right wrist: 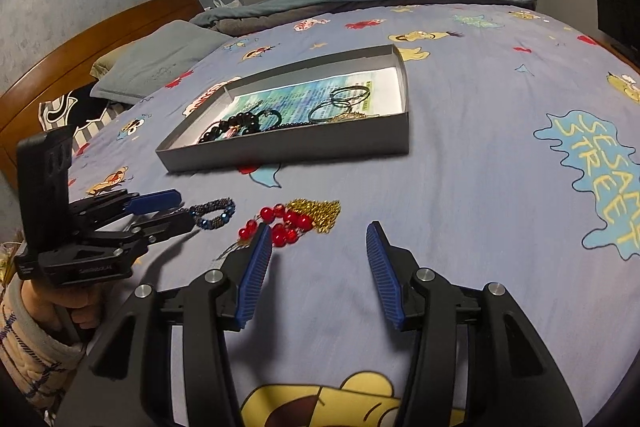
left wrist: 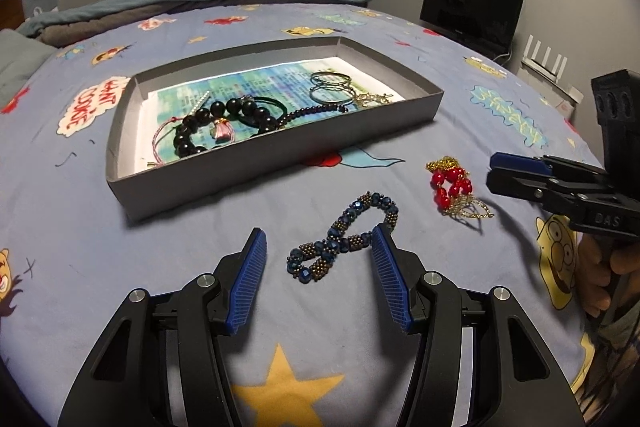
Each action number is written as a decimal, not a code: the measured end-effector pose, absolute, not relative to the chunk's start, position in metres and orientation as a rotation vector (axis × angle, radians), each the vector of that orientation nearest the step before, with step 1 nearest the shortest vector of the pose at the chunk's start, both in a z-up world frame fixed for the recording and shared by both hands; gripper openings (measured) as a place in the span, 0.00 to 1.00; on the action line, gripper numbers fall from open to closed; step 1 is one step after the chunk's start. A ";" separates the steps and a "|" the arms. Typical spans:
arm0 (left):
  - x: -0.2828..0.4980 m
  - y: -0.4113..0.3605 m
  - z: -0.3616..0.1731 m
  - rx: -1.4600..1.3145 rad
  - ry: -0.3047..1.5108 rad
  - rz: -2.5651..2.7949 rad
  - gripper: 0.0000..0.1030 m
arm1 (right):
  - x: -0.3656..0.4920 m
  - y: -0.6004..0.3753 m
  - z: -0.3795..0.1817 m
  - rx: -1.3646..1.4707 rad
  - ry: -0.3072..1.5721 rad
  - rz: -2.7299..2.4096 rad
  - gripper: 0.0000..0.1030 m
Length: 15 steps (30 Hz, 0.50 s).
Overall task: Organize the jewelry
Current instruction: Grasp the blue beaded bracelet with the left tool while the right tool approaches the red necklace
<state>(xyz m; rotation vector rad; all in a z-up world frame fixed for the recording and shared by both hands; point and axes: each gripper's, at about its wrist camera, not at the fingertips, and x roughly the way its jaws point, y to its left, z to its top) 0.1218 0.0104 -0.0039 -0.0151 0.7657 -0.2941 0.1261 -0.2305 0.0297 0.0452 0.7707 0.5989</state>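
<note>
left tool (left wrist: 320,247) wide, blue beaded bracelet (left wrist: 344,237) on bed sheet (left wrist: 200,247) between fingers, unpinched. right tool (right wrist: 318,239) wide, empty; red bead necklace (right wrist: 294,223) just beyond left finger. grey tray (left wrist: 276,143) behind holds other jewelry.

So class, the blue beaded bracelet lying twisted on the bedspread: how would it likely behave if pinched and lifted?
The blue beaded bracelet lies folded in a figure-eight, so it is probably floppy and would droop from the pinch. Its glossy faceted beads might slip against the left gripper's fingers. Being a strung loop on the soft bedspread, it seems unlikely to roll.
</note>
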 end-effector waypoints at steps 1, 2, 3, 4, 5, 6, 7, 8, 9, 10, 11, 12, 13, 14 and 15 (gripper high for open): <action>0.122 0.010 -0.005 -0.014 0.769 -0.295 0.54 | 0.125 -0.230 0.030 0.048 0.770 0.604 0.53; 0.123 0.010 -0.006 -0.012 0.774 -0.295 0.53 | 0.123 -0.229 0.031 0.049 0.769 0.608 0.56; 0.123 0.010 -0.007 -0.009 0.780 -0.294 0.50 | 0.121 -0.226 0.031 0.041 0.768 0.615 0.57; 0.124 0.009 -0.008 -0.005 0.786 -0.294 0.47 | 0.120 -0.223 0.031 0.037 0.769 0.621 0.57; 0.124 0.009 -0.010 -0.001 0.796 -0.297 0.38 | 0.119 -0.220 0.030 0.034 0.772 0.629 0.57; 0.124 0.008 -0.011 0.003 0.801 -0.298 0.31 | 0.117 -0.218 0.030 0.031 0.776 0.635 0.58; 0.124 0.008 -0.012 0.009 0.802 -0.293 0.26 | 0.116 -0.214 0.028 0.025 0.781 0.641 0.59; 0.123 0.009 -0.012 0.012 0.803 -0.290 0.15 | 0.115 -0.210 0.027 0.017 0.787 0.647 0.61; 0.121 0.011 -0.011 0.007 0.796 -0.290 0.12 | 0.114 -0.208 0.026 0.013 0.789 0.649 0.62; 0.119 0.012 -0.010 0.001 0.791 -0.289 0.11 | 0.115 -0.205 0.025 0.009 0.794 0.650 0.65; 0.117 0.014 -0.009 -0.004 0.787 -0.288 0.09 | 0.115 -0.202 0.024 0.007 0.801 0.655 0.68; 0.116 0.015 -0.009 -0.011 0.787 -0.290 0.08 | 0.117 -0.200 0.023 0.010 0.812 0.669 0.71; 0.113 0.017 -0.008 -0.019 0.785 -0.293 0.08 | 0.119 -0.199 0.022 0.016 0.820 0.676 0.74; 0.111 0.018 -0.008 -0.020 0.785 -0.298 0.08 | 0.121 -0.198 0.022 0.021 0.826 0.673 0.74; 0.108 0.019 -0.007 -0.019 0.785 -0.302 0.08 | 0.123 -0.197 0.021 0.028 0.830 0.674 0.74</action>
